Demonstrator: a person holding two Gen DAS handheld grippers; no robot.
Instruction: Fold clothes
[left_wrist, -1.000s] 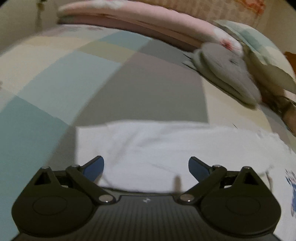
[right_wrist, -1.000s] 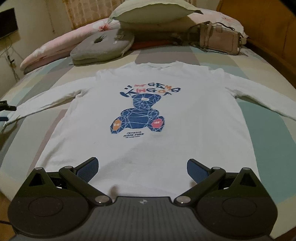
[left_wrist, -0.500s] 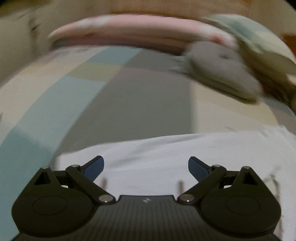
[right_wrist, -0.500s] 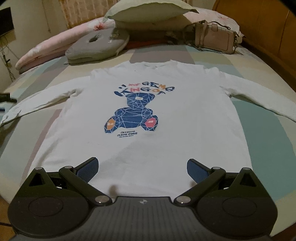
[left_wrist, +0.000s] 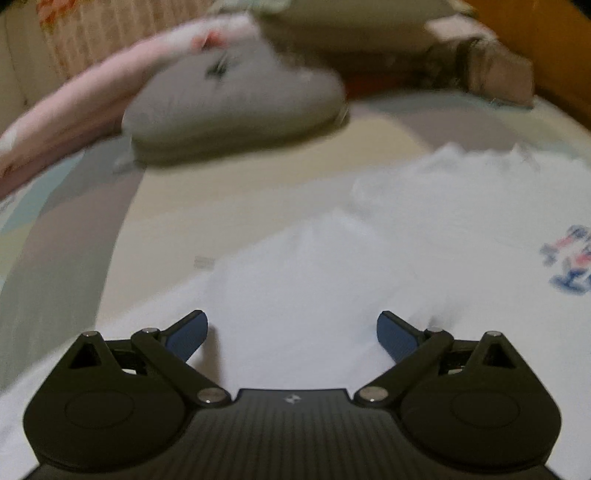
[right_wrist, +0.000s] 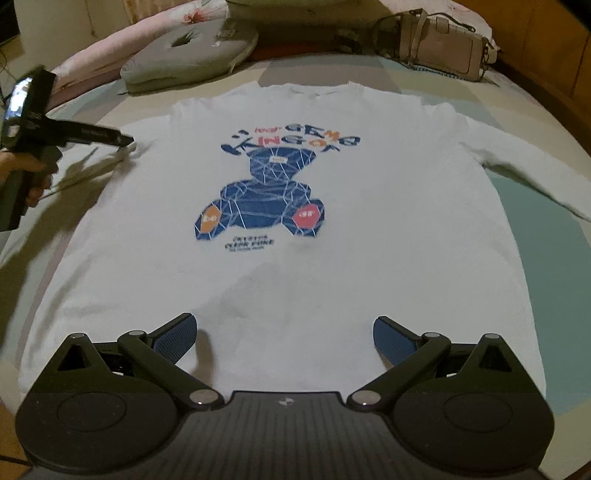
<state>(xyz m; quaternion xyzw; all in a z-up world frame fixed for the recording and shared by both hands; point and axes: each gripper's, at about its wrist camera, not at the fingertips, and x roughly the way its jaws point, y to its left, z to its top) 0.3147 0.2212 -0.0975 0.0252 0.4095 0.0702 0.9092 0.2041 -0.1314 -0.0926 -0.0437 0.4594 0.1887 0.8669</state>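
Nearest in the right wrist view, the right gripper (right_wrist: 282, 334) is seen with its blue-padded fingers (right_wrist: 173, 338) spread wide and nothing between them, poised over the lower hem of a white long-sleeved shirt (right_wrist: 388, 229). The shirt is laid flat, front up, on a bed (right_wrist: 569, 295) covered in pastel patchwork blocks, with its right sleeve stretched out to the side. A blue faceted bear (right_wrist: 264, 195) is printed on the chest, with an orange patch on one foot and a red patch on the other. Above the bear, blue and orange lettering is arched; only fragments resembling "KING" can be made out, and the small lines beneath the bear are too blurred to be read.

Further off at the left, the left gripper (right_wrist: 125, 140) is held in a hand (right_wrist: 26, 173) over the shirt's left shoulder; in its own view its fingers (left_wrist: 188, 336) are likewise wide apart and empty above white fabric.

Beyond the collar, a grey cushion (right_wrist: 192, 55) is set against a pink bolster (right_wrist: 92, 51), and a beige handbag (right_wrist: 443, 48) is placed near the headboard.
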